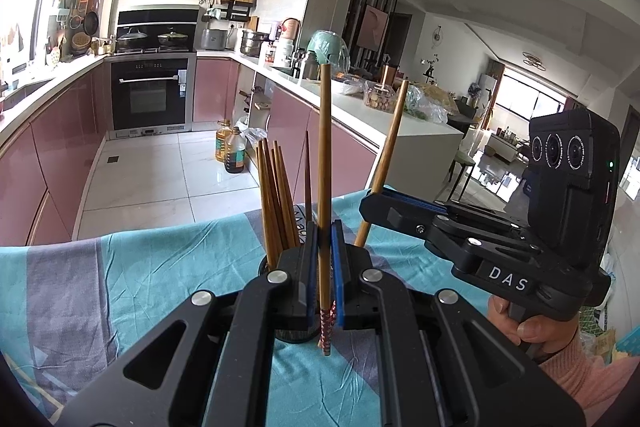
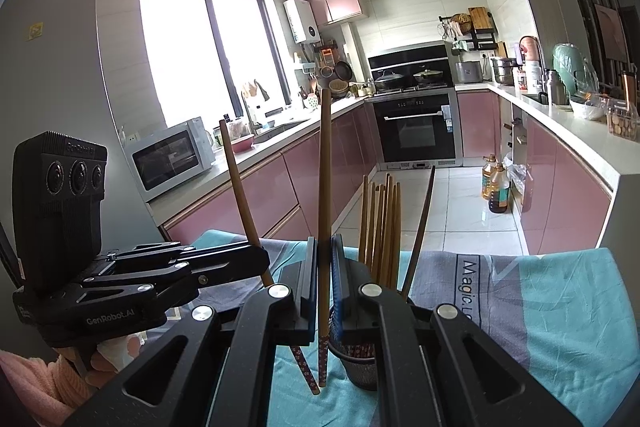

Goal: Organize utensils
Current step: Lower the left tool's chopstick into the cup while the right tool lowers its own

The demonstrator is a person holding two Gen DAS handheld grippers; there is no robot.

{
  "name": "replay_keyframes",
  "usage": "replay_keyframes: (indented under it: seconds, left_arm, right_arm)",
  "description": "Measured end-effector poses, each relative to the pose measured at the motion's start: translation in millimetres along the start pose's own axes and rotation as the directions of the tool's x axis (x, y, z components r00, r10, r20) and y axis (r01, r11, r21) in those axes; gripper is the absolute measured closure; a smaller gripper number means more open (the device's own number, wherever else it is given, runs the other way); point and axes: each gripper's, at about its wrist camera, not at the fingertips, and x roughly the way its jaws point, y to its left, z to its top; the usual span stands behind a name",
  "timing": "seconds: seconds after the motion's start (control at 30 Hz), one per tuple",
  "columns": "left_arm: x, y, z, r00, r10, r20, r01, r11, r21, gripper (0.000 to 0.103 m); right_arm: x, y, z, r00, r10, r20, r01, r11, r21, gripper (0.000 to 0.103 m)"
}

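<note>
Left wrist view: left gripper (image 1: 325, 267) clamps one chopstick (image 1: 324, 187) upright above the cloth (image 1: 140, 267); the holder (image 1: 294, 331) is mostly hidden behind its fingers. Right gripper (image 2: 324, 279) pinches a second chopstick (image 2: 325, 207) just left of the holder; its patterned tip is partly hidden.

Teal-and-grey cloth (image 1: 140, 267), brown chopsticks (image 1: 276, 187)
</note>
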Motion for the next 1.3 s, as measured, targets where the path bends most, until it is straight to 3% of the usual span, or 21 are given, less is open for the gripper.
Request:
replay_keyframes:
  seconds: [1.3]
  left_arm:
    - [-8,-10,19,0.998,0.020,0.061,-0.022,0.999,0.028,0.096]
  right_arm:
    - [4,3,13,0.999,-0.014,0.035,0.015,0.999,-0.030,0.097]
